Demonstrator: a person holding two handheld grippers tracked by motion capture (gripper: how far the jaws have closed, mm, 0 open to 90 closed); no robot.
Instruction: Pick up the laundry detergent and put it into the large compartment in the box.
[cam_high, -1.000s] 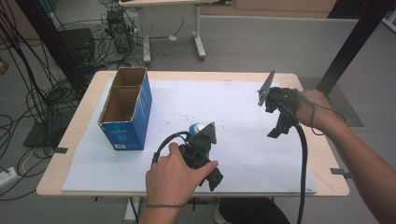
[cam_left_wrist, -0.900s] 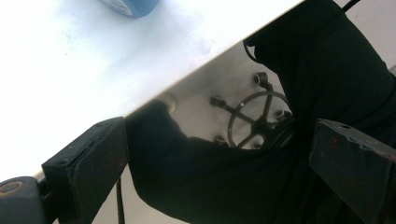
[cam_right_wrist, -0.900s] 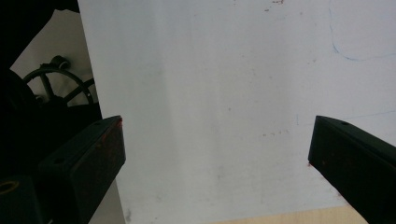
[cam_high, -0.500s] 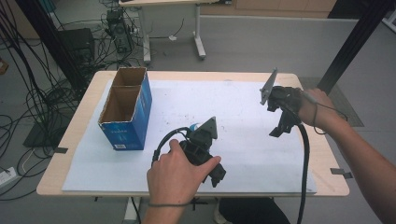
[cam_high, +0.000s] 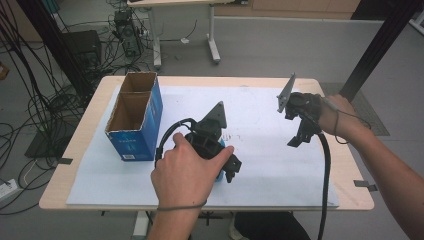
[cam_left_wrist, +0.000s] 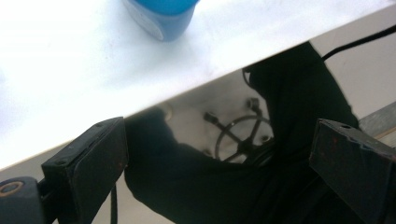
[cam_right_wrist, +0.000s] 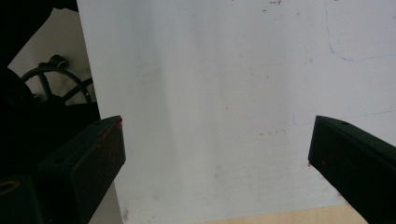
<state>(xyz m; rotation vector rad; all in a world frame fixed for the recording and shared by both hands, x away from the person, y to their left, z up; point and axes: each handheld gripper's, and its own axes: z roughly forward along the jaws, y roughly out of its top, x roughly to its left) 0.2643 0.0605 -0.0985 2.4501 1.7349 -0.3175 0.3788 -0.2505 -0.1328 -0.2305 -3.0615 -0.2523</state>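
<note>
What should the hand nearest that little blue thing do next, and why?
Probably turn the left gripper toward the blue object and ease its open jaws around it. In the left gripper view the object sits on the white sheet beyond the jaws, which grip nothing. The right gripper hovers open farther off, so the left seems better placed.

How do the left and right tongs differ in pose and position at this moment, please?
The left tongs sit low near the table's front edge, beside a blue object; the right tongs hang farther back at the table's right side. The left hand covers its tongs from above; the right tongs stand clear of their hand. Both are open and hold nothing.
</note>
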